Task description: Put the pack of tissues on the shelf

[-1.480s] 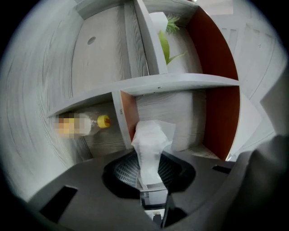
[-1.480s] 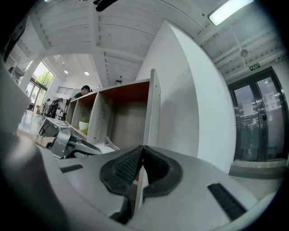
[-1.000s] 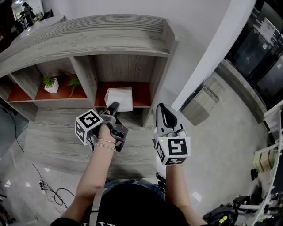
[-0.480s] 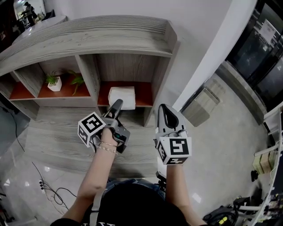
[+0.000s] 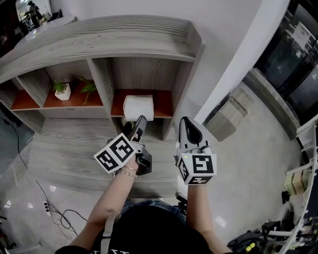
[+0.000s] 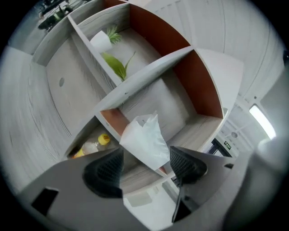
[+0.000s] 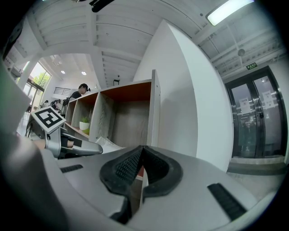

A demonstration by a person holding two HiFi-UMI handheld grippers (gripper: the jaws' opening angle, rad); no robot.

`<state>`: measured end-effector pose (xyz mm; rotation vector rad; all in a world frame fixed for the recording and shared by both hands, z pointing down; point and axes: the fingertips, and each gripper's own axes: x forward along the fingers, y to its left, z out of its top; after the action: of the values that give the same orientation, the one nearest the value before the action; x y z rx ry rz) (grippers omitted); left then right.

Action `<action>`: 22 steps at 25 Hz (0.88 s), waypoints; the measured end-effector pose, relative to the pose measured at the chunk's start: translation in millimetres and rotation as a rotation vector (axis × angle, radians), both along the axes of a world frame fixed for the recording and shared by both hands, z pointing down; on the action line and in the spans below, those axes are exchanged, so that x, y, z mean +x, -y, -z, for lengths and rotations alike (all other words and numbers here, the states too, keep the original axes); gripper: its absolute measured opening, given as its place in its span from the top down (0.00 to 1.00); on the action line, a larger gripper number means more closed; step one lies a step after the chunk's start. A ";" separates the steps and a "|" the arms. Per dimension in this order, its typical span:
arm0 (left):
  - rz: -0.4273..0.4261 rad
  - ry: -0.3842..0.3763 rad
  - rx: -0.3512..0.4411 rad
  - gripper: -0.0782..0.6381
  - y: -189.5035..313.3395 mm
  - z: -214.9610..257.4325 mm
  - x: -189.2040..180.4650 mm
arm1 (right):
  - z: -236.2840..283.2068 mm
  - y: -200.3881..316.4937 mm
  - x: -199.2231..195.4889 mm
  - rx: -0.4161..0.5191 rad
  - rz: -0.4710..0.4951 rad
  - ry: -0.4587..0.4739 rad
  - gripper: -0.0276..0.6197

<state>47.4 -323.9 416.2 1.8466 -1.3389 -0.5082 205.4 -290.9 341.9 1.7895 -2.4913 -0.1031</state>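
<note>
tissues [image 5: 138, 106] on shelf [image 5: 124, 34], left hand-held gripper [image 5: 137, 123] spread

The left forearm [image 5: 107, 206] and right forearm [image 5: 200, 211] reach forward side by side, both bare. The left gripper [image 5: 137, 128] is rolled to one side, its jaws standing wide apart. The right gripper [image 5: 187, 131] points ahead just beside it, jaws pressed together

Bright even indoor light w/ glare at ceiling strip lamp [image 7: 227, 12]; heavy fisheye warp, dark corners, soft edges.
</note>
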 end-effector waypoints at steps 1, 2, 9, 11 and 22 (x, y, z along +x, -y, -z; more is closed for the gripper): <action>0.004 0.023 0.002 0.44 -1.5 -0.3 1.5 | -0.1 -0.2 0.2 0.000 0.000 -0.001 0.93; 0.008 0.044 0.002 0.45 -2.8 -0.9 3.0 | 0.0 -0.4 0.7 -0.001 -0.001 -0.001 0.93; 0.031 0.123 0.000 0.57 -3.6 -3.0 1.1 | -0.3 -3.1 -2.4 0.004 -0.003 -0.006 0.93; 0.033 0.127 0.003 0.58 0.4 -2.2 0.6 | 0.3 -2.1 -1.9 0.006 -0.002 -0.010 0.93; 0.057 0.135 -0.020 0.58 17.0 -0.6 -1.2 | 2.2 4.0 3.5 0.008 0.002 -0.023 0.93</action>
<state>46.2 -340.9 416.9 1.8586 -1.4840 -0.4035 208.9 -294.9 339.8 1.7782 -2.4808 -0.1334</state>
